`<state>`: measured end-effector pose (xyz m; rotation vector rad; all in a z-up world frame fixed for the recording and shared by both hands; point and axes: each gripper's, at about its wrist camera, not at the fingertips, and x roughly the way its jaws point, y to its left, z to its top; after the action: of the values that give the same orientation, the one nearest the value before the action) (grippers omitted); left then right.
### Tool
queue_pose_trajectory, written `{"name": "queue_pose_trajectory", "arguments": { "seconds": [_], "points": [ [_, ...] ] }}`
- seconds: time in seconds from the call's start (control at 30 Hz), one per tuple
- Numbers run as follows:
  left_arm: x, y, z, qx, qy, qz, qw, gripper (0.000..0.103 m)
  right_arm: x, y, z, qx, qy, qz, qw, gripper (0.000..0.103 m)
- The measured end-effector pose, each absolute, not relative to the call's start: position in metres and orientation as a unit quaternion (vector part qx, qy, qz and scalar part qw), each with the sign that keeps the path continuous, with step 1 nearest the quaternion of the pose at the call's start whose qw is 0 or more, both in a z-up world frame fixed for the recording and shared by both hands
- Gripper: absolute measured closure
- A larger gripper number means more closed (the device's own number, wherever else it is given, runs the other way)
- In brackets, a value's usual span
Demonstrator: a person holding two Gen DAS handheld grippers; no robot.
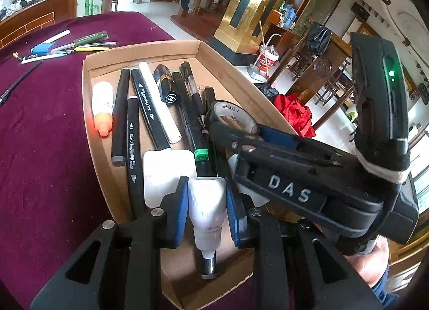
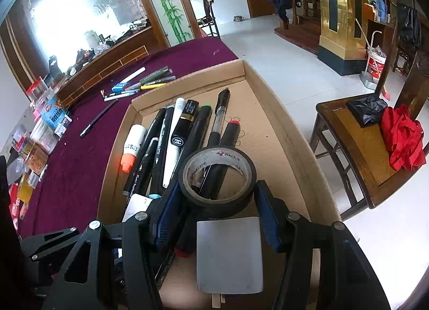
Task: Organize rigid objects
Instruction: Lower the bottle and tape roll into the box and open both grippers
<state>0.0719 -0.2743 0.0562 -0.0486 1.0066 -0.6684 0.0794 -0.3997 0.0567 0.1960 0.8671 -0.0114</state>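
Observation:
A shallow cardboard box (image 1: 236,74) (image 2: 270,100) on a maroon cloth holds several markers (image 1: 146,106) (image 2: 163,133), a black lipstick (image 1: 167,87) (image 2: 183,127) and a white tube with an orange cap (image 1: 102,107) (image 2: 131,146). My left gripper (image 1: 206,202) is shut on a small white bottle (image 1: 206,208), held over the box's near end. My right gripper (image 2: 217,202) (image 1: 236,122) holds a roll of black tape (image 2: 217,176) (image 1: 233,117) between its blue pads over the box. A white square block (image 2: 229,253) (image 1: 163,173) lies in the box below.
More pens (image 1: 77,44) (image 2: 142,82) lie on the maroon cloth (image 1: 40,135) (image 2: 72,165) beyond the box. Small packets and boxes (image 2: 40,133) crowd the table's left edge. A wooden chair (image 2: 356,149) with red cloth (image 2: 402,138) (image 1: 295,114) stands right of the table.

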Motion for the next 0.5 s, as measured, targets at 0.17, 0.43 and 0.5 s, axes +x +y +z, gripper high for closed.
{"name": "queue_pose_trajectory", "arguments": {
  "seconds": [0.17, 0.43, 0.5],
  "points": [
    [0.0748, -0.2751, 0.0557, -0.029, 0.471, -0.319, 0.822, 0.080, 0.0794, -0.4030, 0.0568, 0.100, 0.418, -0.018, 0.903, 0.052],
    [0.0721, -0.2736, 0.0548, -0.033, 0.464, -0.324, 0.824, 0.080, 0.0786, -0.4061, 0.0550, 0.103, 0.421, -0.029, 0.901, 0.052],
    [0.0711, -0.2708, 0.0546, -0.036, 0.466, -0.324, 0.822, 0.080, 0.0791, -0.4068, 0.0551, 0.106, 0.421, -0.026, 0.901, 0.052]
  ]
}}
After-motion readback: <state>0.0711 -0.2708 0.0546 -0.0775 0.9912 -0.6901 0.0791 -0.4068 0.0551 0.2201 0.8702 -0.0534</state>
